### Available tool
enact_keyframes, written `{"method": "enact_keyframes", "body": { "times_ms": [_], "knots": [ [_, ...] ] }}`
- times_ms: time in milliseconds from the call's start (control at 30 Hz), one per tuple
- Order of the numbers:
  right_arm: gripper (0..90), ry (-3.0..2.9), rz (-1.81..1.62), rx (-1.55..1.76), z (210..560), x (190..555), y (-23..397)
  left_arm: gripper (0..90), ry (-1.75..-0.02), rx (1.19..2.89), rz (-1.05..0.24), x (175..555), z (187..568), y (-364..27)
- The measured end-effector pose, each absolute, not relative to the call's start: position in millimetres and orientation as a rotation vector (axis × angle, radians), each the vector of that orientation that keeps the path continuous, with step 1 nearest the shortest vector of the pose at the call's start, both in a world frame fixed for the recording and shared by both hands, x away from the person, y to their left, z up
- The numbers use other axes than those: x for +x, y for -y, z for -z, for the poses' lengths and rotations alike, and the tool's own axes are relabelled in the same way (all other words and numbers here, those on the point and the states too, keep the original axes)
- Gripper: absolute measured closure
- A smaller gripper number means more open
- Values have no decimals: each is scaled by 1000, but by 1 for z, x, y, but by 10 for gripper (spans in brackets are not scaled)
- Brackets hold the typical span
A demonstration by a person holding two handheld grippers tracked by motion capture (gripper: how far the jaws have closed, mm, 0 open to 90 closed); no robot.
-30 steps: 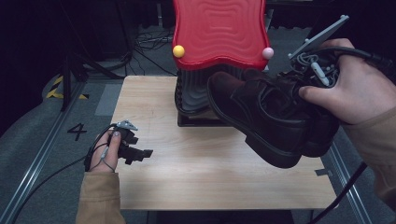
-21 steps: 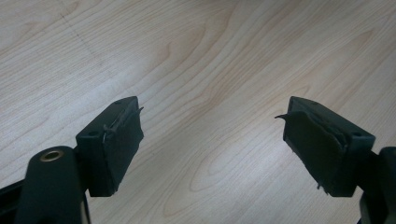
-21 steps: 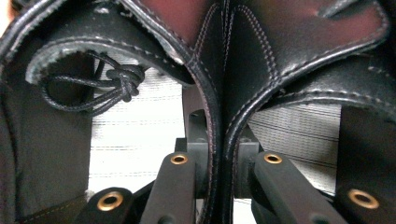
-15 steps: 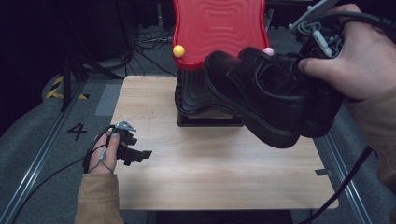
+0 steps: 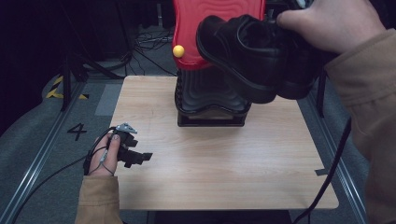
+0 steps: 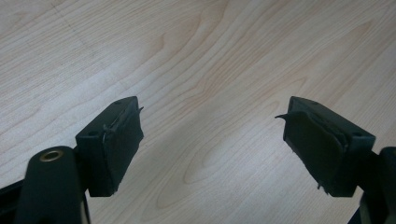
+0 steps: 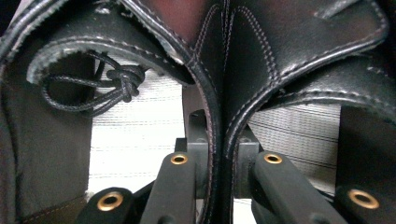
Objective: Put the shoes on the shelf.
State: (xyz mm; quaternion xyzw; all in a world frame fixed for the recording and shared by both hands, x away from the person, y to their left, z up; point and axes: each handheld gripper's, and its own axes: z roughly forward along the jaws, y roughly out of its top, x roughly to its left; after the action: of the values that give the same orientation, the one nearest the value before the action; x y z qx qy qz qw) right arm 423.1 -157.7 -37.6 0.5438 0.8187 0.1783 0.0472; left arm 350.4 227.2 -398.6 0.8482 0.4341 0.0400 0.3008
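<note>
Black shoes [image 5: 252,51]: pair held in air above table's far edge, before red rack [image 5: 205,28] | right gripper [image 7: 223,154]: jaws clamped on both shoes' inner collars pressed together | left gripper [image 5: 128,151]: resting near table's [image 5: 233,177] left edge, jaws wide, nothing between.

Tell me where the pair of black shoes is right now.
In the high view the black shoes hang at upper right, held by the right gripper above the table's far edge, before the red rack.
</note>
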Motion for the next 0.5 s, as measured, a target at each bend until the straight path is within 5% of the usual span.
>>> {"method": "enact_keyframes", "body": {
  "times_ms": [500],
  "knots": [
    [821, -2401, -598, 1642, 25, 481, 130, 200, -1147, 2236, -115, 355, 398, -231]
  ]
}}
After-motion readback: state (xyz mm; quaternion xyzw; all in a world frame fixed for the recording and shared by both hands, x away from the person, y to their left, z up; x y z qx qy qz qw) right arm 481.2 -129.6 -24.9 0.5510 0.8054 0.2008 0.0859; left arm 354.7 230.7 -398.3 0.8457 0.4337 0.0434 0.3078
